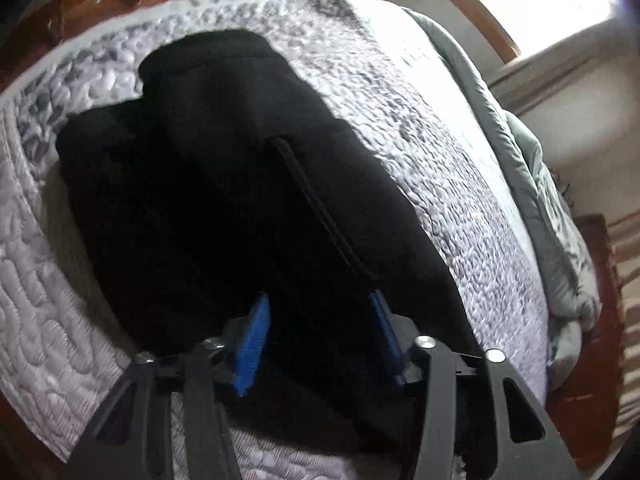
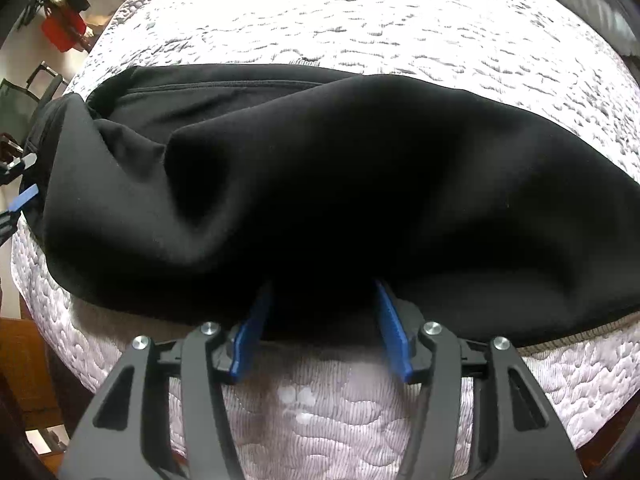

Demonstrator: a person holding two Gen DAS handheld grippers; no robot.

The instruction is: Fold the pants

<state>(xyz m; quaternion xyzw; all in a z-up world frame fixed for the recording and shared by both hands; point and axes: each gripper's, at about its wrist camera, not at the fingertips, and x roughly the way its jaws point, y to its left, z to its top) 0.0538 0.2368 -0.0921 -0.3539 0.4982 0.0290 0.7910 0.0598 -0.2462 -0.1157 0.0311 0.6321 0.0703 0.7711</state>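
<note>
Black pants (image 2: 320,184) are lying bunched on the quilted bed (image 2: 360,20). Right gripper (image 2: 322,308) is standing part open w/ the near hem between its blue pads; grip unclear. Left gripper (image 1: 318,320) is hovering part open over fabric, holding nothing visible. Get both biting the edge before lifting evenly.

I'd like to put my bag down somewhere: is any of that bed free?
Yes. Bare quilt lies beyond the black pants, and a strip runs between them and the grey blanket. The near edge is crowded by the left gripper and right gripper.
</note>
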